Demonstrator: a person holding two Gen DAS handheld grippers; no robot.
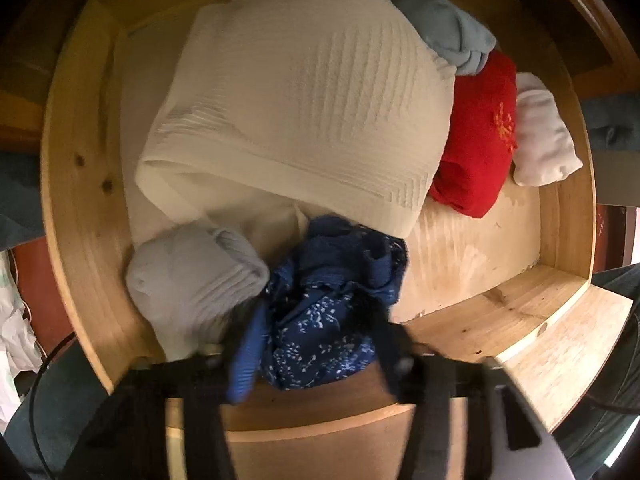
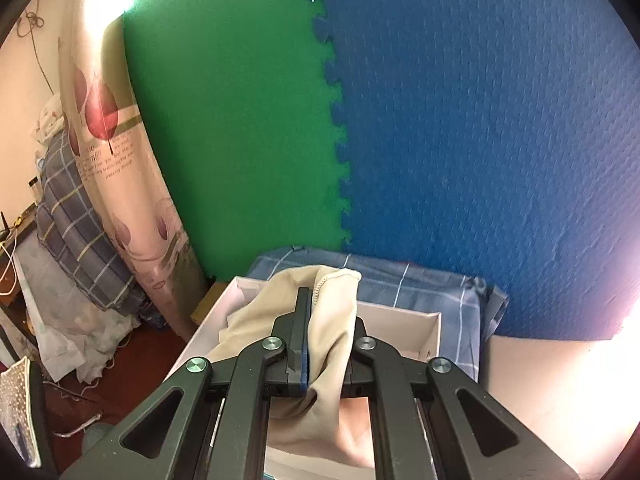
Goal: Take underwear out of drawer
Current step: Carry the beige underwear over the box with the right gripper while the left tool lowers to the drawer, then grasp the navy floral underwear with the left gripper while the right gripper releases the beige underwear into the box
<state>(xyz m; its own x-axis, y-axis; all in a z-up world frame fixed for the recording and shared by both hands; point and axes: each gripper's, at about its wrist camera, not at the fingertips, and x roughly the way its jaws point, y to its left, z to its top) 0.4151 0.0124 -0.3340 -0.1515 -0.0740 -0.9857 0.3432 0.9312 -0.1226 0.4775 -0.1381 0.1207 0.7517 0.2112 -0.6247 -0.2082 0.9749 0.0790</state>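
In the left wrist view I look straight down into a wooden drawer (image 1: 80, 184). My left gripper (image 1: 314, 316) has dark blue patterned underwear (image 1: 320, 332) bunched between its fingers, and both pads press on the cloth at the drawer's near edge. The picture is blurred there. In the right wrist view my right gripper (image 2: 316, 300) is shut on a beige piece of underwear (image 2: 336, 320). It hangs over an open white box (image 2: 404, 320).
The drawer also holds a large white ribbed garment (image 1: 296, 96), a grey roll (image 1: 188, 280), a pale blue roll (image 1: 444, 28), a red item (image 1: 476, 140) and a white roll (image 1: 540, 136). The box sits on blue checked bedding (image 2: 420, 284) below green and blue foam mats; a curtain (image 2: 120, 168) hangs left.
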